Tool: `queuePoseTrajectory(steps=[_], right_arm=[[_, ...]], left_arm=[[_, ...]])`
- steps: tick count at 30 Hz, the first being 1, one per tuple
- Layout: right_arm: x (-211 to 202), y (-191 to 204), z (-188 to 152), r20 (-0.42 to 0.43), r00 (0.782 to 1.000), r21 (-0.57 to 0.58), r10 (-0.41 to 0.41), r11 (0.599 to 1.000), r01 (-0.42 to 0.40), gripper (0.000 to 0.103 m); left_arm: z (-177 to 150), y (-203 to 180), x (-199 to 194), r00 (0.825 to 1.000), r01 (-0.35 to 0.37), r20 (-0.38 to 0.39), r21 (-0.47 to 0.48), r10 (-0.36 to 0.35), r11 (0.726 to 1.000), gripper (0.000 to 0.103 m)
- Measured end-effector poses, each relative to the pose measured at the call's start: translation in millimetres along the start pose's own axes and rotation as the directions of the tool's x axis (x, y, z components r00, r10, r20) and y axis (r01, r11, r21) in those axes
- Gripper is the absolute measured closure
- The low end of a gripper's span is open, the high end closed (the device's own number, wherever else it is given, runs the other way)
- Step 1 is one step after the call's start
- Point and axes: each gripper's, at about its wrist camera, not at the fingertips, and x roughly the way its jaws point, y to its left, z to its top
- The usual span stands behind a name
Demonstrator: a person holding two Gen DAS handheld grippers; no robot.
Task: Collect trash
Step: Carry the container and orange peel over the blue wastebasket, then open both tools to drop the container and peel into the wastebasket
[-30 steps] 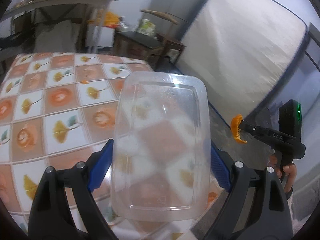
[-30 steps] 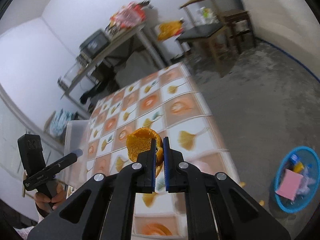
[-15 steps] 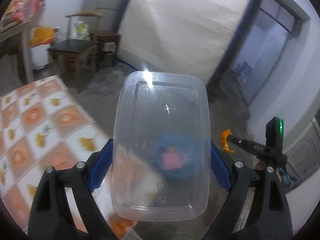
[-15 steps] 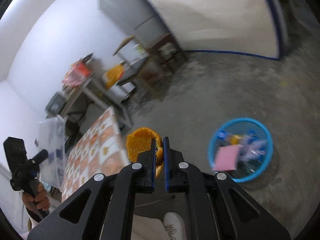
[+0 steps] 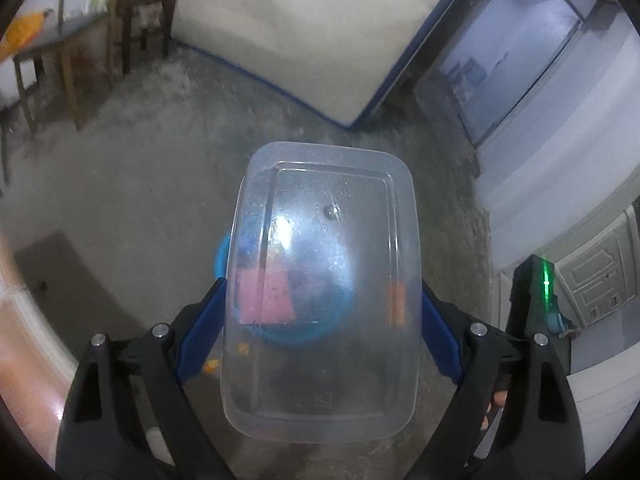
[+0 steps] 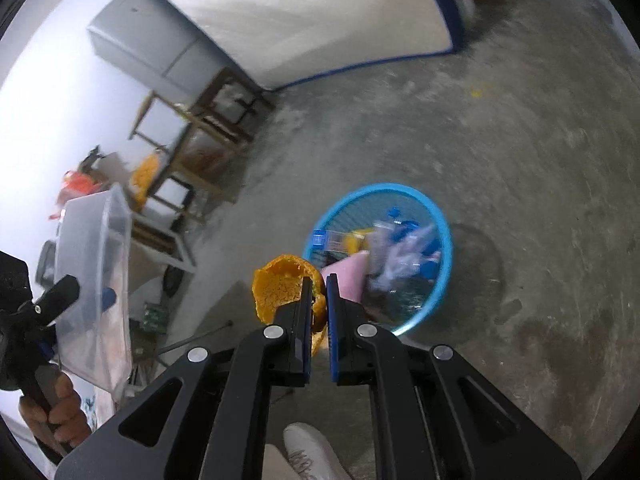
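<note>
My left gripper [image 5: 322,296] has its jaws wide, with the blue pads pressing the two long sides of a clear plastic container [image 5: 320,360]. It holds the container tilted above the concrete floor. A blue trash basket [image 5: 222,256] shows through and beside it, with a pink sheet inside. My right gripper [image 6: 319,284] is shut on a piece of orange peel [image 6: 280,292]. It hangs just left of the blue basket [image 6: 400,200], which holds wrappers and paper. The container [image 6: 92,264] also appears at the left of the right wrist view.
A white mattress [image 5: 300,32] leans on the far wall. Wooden tables and a chair [image 5: 80,40] stand at the left. Small orange scraps [image 5: 210,366] lie on the floor. A white shoe [image 6: 308,452] is below my right gripper. The table edge [image 5: 24,340] is at far left.
Both grippers have swung off the flowered table and sunk toward the floor. The blue basket now lies under the container and close to the peel. Both grips are unchanged.
</note>
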Motion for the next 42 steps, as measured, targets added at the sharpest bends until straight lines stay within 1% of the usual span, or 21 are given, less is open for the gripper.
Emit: queuePoseTrajectory(steps=[3, 5, 8, 10, 12, 14, 17, 18, 19, 20, 21, 23, 25, 27, 30, 34, 37, 39, 40, 42], right_arm=[[25, -24, 4, -0.023, 0.999, 0.038, -0.027, 0.999, 0.027, 0.096], [43, -33, 7, -0.040, 0.998, 0.049, -0.039, 0.998, 0.041, 0.096], [78, -46, 14, -0.070, 0.994, 0.055, -0.083, 0.995, 0.087, 0.096], [95, -51, 18, -0.085, 0.992, 0.066, -0.091, 0.993, 0.097, 0.096], [113, -57, 25, -0.090, 0.989, 0.069, -0.118, 0.990, 0.124, 0.096], [130, -62, 32, -0.094, 0.988, 0.069, -0.122, 0.989, 0.128, 0.095], [150, -65, 38, -0.117, 0.984, 0.057, -0.136, 0.988, 0.144, 0.092], [158, -66, 39, -0.129, 0.980, 0.048, -0.151, 0.986, 0.159, 0.090], [163, -68, 39, -0.136, 0.977, 0.048, -0.163, 0.984, 0.171, 0.083], [165, -69, 40, -0.137, 0.977, 0.047, -0.166, 0.984, 0.174, 0.077], [166, -69, 40, -0.133, 0.977, 0.043, -0.164, 0.984, 0.171, 0.075], [164, -69, 41, -0.114, 0.980, 0.031, -0.161, 0.986, 0.166, 0.066], [158, -69, 41, -0.089, 0.983, 0.021, -0.158, 0.987, 0.161, 0.064], [151, -70, 40, -0.070, 0.986, 0.021, -0.155, 0.987, 0.157, 0.063], [137, -72, 38, -0.040, 0.988, 0.026, -0.150, 0.988, 0.151, 0.063], [110, -71, 31, 0.001, 0.990, 0.025, -0.143, 0.989, 0.143, 0.063], [86, -70, 21, 0.034, 0.993, 0.031, -0.116, 0.993, 0.115, 0.063], [64, -69, 11, 0.070, 0.993, 0.043, -0.094, 0.995, 0.091, 0.060], [55, -67, 5, 0.081, 0.993, 0.046, -0.082, 0.996, 0.078, 0.059], [35, -63, -9, 0.105, 0.992, 0.048, -0.063, 0.997, 0.058, 0.057]], left_arm=[[2, 9, 61, 0.998, 0.023, -0.049, -0.045, -0.026, 0.999, 0.018], [5, 17, 95, 0.996, 0.036, -0.073, -0.086, -0.042, 0.996, 0.018], [5, 26, 141, 0.992, 0.040, -0.116, -0.139, -0.056, 0.989, 0.018], [6, 34, 168, 0.987, 0.039, -0.148, -0.157, -0.063, 0.987, 0.018], [7, 45, 192, 0.982, 0.046, -0.170, -0.183, -0.078, 0.982, 0.018], [7, 56, 204, 0.979, 0.052, -0.179, -0.216, -0.092, 0.975, 0.017], [2, 71, 228, 0.974, 0.027, -0.208, -0.267, -0.085, 0.963, 0.016], [2, 73, 233, 0.972, 0.024, -0.220, -0.277, -0.087, 0.961, 0.016], [0, 77, 237, 0.968, 0.031, -0.229, -0.291, -0.101, 0.956, 0.016], [-1, 79, 239, 0.966, 0.041, -0.231, -0.302, -0.115, 0.953, 0.016], [1, 81, 240, 0.966, 0.059, -0.223, -0.306, -0.131, 0.950, 0.016], [1, 79, 239, 0.968, 0.080, -0.204, -0.295, -0.145, 0.952, 0.014], [1, 76, 237, 0.970, 0.097, -0.185, -0.290, -0.156, 0.952, 0.013], [4, 72, 237, 0.967, 0.131, -0.171, -0.290, -0.186, 0.948, 0.013], [5, 67, 232, 0.967, 0.135, -0.171, -0.285, -0.189, 0.949, 0.013], [6, 60, 205, 0.968, 0.166, -0.140, -0.262, -0.208, 0.951, 0.013], [4, 49, 172, 0.968, 0.200, -0.105, -0.229, -0.229, 0.953, 0.013], [3, 38, 149, 0.966, 0.224, -0.086, -0.193, -0.244, 0.955, 0.013], [0, 26, 130, 0.963, 0.245, -0.074, -0.156, -0.259, 0.957, 0.013], [-3, 11, 109, 0.957, 0.270, -0.074, -0.106, -0.279, 0.957, 0.013]])
